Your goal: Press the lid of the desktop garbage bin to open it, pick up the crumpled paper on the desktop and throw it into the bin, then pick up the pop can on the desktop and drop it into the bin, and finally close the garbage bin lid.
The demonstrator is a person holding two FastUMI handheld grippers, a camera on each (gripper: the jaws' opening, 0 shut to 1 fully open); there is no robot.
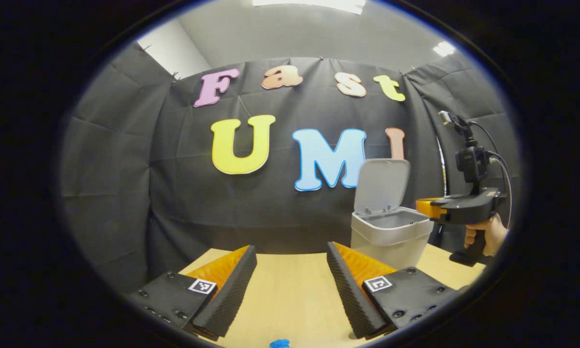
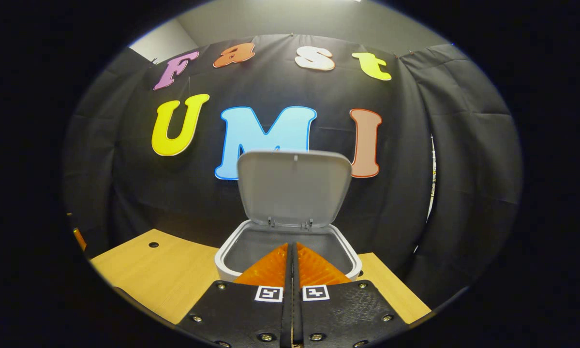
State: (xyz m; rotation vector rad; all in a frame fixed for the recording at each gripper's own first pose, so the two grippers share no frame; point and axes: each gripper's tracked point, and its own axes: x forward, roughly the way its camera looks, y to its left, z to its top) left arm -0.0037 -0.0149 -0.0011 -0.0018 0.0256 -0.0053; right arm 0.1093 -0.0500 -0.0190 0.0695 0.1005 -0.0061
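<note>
The white desktop bin (image 1: 391, 237) stands on the table at the right of the left gripper view, its lid (image 1: 382, 186) swung up and upright. My left gripper (image 1: 290, 247) hovers over the table, open, with nothing between its fingers. A hand holds my right gripper (image 1: 427, 207) at the bin's right rim. In the right gripper view, the right gripper (image 2: 292, 245) is shut, its fingertips pressed together with nothing visible between them, right above the bin's open mouth (image 2: 231, 255). The raised lid (image 2: 294, 188) stands straight ahead.
The light wooden table (image 1: 290, 299) runs under both grippers, with a small round hole (image 2: 153, 244) to the left of the bin. A small blue scrap (image 1: 280, 343) lies at the table's near edge. Black cloth walls close off the back and sides.
</note>
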